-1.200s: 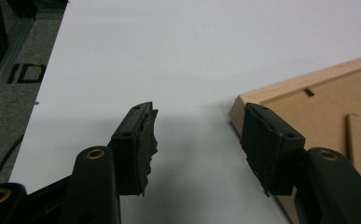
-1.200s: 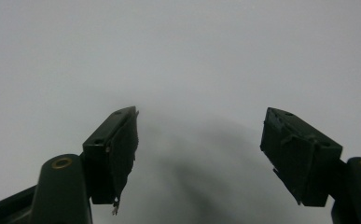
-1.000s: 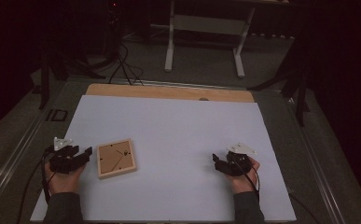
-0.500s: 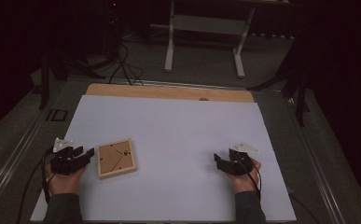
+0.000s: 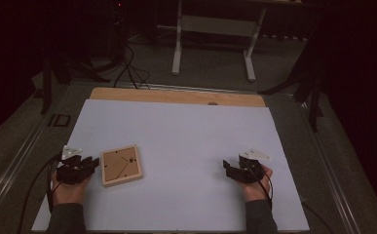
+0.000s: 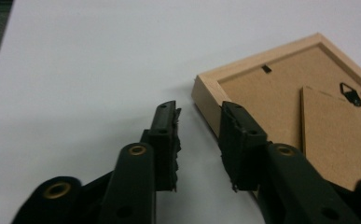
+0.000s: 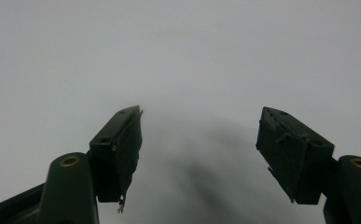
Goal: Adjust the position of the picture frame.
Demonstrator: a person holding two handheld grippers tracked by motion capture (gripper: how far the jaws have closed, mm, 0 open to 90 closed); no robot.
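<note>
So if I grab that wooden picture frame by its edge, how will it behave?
The picture frame looks rigid, with a solid wooden rim, so it probably won't flex. Lying flat, back up, it shouldn't roll or tip. Any glass underneath is hidden, so treat it as fragile. The left hand-held gripper is open at its corner.

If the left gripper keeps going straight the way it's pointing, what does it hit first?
Probably the near corner of the wooden picture frame, lying back-up just ahead of the open left gripper; depth is uncertain.
</note>
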